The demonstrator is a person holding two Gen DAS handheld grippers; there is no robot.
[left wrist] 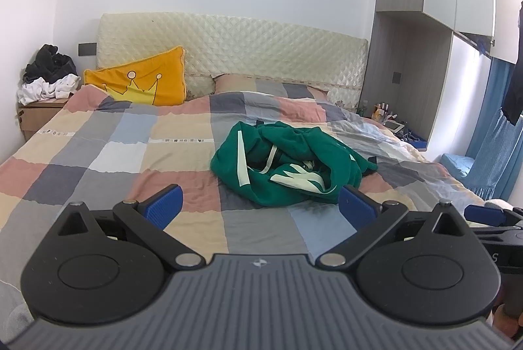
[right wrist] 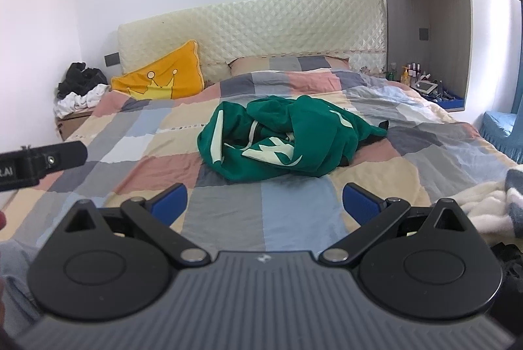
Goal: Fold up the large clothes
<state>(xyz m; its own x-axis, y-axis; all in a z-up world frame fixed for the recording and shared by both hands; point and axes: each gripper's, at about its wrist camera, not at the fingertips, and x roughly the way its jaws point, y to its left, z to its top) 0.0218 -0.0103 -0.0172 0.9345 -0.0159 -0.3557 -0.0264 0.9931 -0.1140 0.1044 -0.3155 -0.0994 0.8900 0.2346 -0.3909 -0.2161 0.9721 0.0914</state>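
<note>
The green garment (left wrist: pixel 291 163) is lying crumpled in a heap near the middle of the bed (left wrist: pixel 98 153), folding over itself so much that its sleeves, collar and full outline are impossible to sort out. Pale stripes and a jagged pale print are showing between the soft folds, and a dark tab is poking out at its far edge. The left gripper (left wrist: pixel 261 206) is hovering over the near part of the patchwork cover, its ribbed blue pads (left wrist: pixel 165 204) standing wide apart with nothing between them. The right gripper (right wrist: pixel 264 202) is hanging just the same, jaws spread and empty, short of the garment. A fluffy white blanket (right wrist: pixel 483 206) is running off the right edge. A yellow crown cushion (left wrist: pixel 143 81) is leaning against the quilted cream headboard (left wrist: pixel 245 45). Dark and white clothes (left wrist: pixel 49 75) are piling up in a shapeless mound beside the bed.
</note>
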